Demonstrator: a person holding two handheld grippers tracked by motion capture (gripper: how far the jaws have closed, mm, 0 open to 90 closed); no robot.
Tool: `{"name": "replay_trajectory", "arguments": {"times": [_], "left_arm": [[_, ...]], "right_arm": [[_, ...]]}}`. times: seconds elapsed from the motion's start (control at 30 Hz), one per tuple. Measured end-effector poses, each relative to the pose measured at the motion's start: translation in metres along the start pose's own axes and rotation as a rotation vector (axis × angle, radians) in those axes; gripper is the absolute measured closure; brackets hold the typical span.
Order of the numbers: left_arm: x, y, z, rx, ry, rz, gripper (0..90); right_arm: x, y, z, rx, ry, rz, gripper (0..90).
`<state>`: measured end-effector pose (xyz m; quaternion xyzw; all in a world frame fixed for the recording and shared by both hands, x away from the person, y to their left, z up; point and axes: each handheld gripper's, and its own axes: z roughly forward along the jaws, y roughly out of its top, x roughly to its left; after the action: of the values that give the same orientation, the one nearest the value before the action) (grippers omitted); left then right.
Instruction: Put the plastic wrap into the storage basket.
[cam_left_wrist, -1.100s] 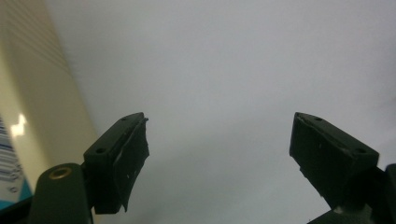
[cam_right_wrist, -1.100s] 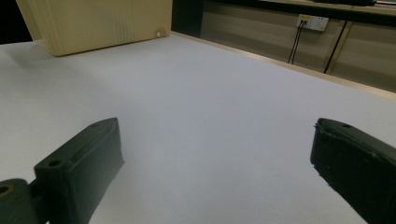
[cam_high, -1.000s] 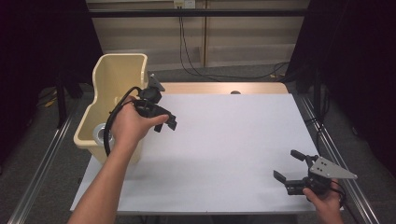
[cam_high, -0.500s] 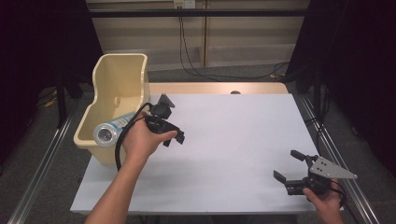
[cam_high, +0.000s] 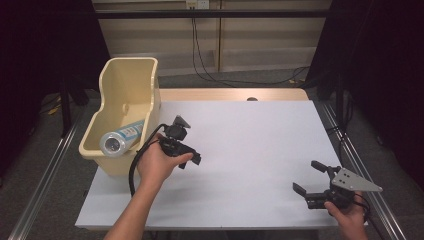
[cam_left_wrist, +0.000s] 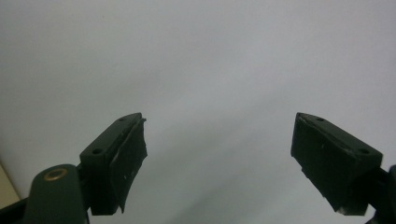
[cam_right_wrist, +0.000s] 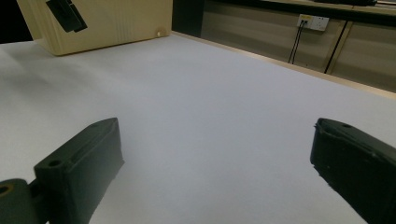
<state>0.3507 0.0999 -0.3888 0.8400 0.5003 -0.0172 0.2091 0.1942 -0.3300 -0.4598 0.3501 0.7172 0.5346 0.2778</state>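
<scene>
Left gripper (cam_high: 192, 161) hovering over white table (cam_high: 250, 150), jaws spread wide, just been opening, gripping nothing. Can (cam_high: 121, 138) lying inside cream bin (cam_high: 127, 85), just left of it. Right gripper (cam_high: 310, 177) resting near table's right corner, jaws wide, holding nothing.

A white table top (cam_high: 260, 150) is seen under even light, with a strip of pale wood (cam_high: 230, 94) showing along its far edge. Behind it a beige panelled wall (cam_high: 250, 35) is crossed by a dark horizontal bar (cam_high: 210, 13), and a white socket plate (cam_high: 196, 4) is fixed near its top; black cables (cam_high: 200, 55) are hung from there down to the grey floor (cam_high: 45, 165). Both sides are closed off by black curtains (cam_high: 380, 60). Metal rails (cam_high: 42, 172) are laid along the floor beside the table.
</scene>
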Motion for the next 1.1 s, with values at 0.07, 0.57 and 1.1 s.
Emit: {"name": "replay_trajectory", "arguments": {"times": [0.07, 0.57, 1.1], "left_arm": [[-0.001, -0.003, 0.003, -0.016, -0.003, -0.002, 18.3], [-0.007, -0.035, 0.021, -0.304, -0.013, 0.078, 14.0], [-0.008, -0.068, 0.024, -0.739, 0.137, 0.198, 11.2]], "right_arm": [[0.0, 0.0, 0.0, 0.001, -0.002, -0.002, 1.8], [-0.001, 0.0, 0.0, -0.001, -0.003, 0.003, 1.7], [0.0, 0.0, 0.001, 0.008, 0.004, 0.002, 1.2]]}}
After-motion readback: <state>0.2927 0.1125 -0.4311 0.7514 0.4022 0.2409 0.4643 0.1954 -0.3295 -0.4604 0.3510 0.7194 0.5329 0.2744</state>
